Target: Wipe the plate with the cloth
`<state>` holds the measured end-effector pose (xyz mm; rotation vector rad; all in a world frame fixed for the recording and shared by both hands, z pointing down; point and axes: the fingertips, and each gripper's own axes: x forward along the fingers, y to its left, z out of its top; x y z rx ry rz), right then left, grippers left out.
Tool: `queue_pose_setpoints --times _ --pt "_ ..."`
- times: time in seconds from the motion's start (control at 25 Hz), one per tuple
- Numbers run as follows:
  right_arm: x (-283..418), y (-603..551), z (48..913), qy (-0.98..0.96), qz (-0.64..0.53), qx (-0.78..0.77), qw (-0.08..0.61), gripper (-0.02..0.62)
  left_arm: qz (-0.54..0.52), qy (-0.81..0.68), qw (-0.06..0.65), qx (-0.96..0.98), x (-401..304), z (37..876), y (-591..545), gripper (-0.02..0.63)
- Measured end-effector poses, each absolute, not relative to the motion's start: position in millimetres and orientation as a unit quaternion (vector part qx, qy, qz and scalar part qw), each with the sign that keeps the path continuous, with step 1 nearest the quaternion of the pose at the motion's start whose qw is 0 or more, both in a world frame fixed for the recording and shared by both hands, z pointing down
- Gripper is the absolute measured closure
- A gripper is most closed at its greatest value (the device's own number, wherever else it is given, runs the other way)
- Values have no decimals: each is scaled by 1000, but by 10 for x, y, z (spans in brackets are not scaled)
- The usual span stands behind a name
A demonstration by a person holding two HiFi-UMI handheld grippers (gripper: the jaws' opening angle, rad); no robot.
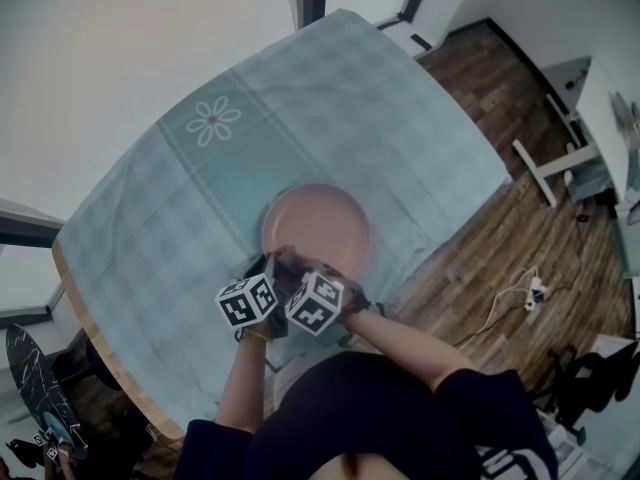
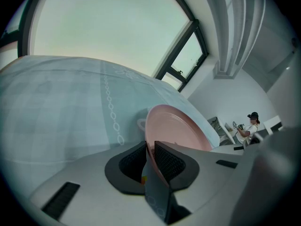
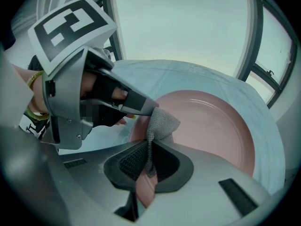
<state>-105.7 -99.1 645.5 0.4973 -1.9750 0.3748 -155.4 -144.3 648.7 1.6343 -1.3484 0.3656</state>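
A pink plate [image 1: 318, 226] lies near the front edge of the table. My left gripper [image 2: 149, 163] is shut on the plate's [image 2: 176, 131] near rim, which passes edge-on between the two black pads. My right gripper [image 3: 148, 160] is shut on a grey knitted cloth [image 3: 161, 122], and the bunched end of the cloth rests on the plate's [image 3: 216, 126] near left part. In the right gripper view the left gripper [image 3: 143, 106] shows at the rim, right beside the cloth. Both marker cubes sit side by side in the head view, just below the plate.
A pale blue checked tablecloth [image 1: 330, 98] with a flower print [image 1: 213, 120] covers the table, whose wooden edge [image 1: 105, 343] shows at the left. A wood floor [image 1: 470, 268] with cables [image 1: 515, 293] lies to the right. A seated person [image 2: 249, 125] is far off.
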Motion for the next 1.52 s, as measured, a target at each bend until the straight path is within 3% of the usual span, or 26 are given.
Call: queue_pose_setpoints --times 0.84,1.52 --pt "-619 -1190 6088 -826 177 261 467 563 151 -551 475 669 -1546 6477 -1441 538" --pt "-19 -2138 6090 -790 55 312 526 563 151 -550 474 671 -1556 6477 -1433 538"
